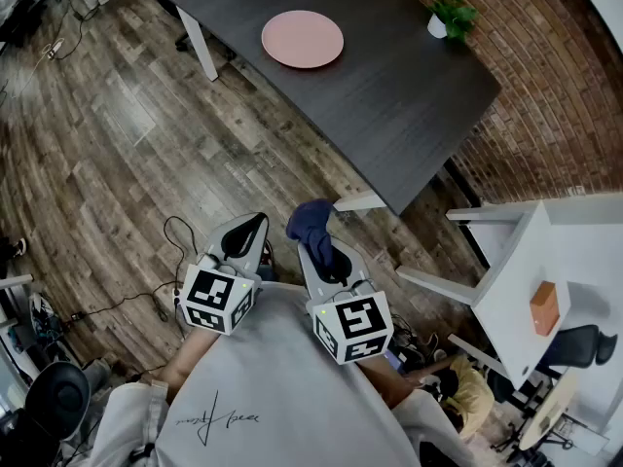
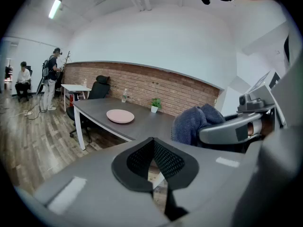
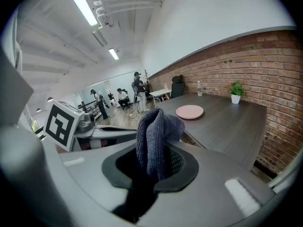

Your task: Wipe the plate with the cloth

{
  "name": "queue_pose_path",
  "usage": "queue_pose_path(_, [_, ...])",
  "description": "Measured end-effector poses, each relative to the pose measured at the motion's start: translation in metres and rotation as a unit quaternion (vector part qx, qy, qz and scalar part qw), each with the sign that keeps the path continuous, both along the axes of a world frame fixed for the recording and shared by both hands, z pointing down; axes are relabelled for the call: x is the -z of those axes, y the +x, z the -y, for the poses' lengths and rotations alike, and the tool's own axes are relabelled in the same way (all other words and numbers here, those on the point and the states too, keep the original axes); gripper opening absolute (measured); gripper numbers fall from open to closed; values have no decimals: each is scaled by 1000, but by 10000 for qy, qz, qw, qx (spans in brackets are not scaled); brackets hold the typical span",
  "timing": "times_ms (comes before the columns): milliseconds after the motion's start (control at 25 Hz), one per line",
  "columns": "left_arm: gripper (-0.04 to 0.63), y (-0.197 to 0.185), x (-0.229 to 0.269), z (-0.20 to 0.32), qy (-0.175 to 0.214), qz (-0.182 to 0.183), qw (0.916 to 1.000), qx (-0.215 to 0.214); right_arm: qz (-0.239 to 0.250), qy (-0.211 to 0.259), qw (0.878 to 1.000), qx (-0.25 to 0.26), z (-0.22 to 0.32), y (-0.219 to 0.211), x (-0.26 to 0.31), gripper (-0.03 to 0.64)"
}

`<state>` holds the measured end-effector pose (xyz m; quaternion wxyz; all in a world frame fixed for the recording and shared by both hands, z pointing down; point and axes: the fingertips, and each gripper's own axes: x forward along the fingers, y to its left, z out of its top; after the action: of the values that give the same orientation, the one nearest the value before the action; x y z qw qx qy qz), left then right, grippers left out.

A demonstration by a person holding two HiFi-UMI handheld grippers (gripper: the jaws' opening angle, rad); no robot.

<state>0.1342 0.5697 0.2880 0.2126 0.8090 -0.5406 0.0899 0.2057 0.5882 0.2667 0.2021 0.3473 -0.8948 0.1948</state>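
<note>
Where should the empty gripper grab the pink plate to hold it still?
Probably its rim on the side nearest you. The plate lies flat on the table, so only the rim offers a lip to pinch. Bring the left gripper in low from the table's near long edge, which the plate sits close to.

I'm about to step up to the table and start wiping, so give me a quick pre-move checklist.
1. Grip: right gripper shut on cloth: ok.
2. Spare hand: left gripper shut, empty: ok.
3. Target: plate flat on table, nothing on it: ok.
4. Reach: both grippers well short of the table: not ok.
5. Clearance: plant apart from plate: ok.
6. Where the plate is dirty: cannot tell.
</note>
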Motion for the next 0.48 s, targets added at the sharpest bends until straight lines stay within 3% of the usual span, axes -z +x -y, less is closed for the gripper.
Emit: queue_pose_path(480, [11, -53, 0, 2, -7, -92, 9997, -216, 53, -71, 9998, -174, 3, -55, -3, 62])
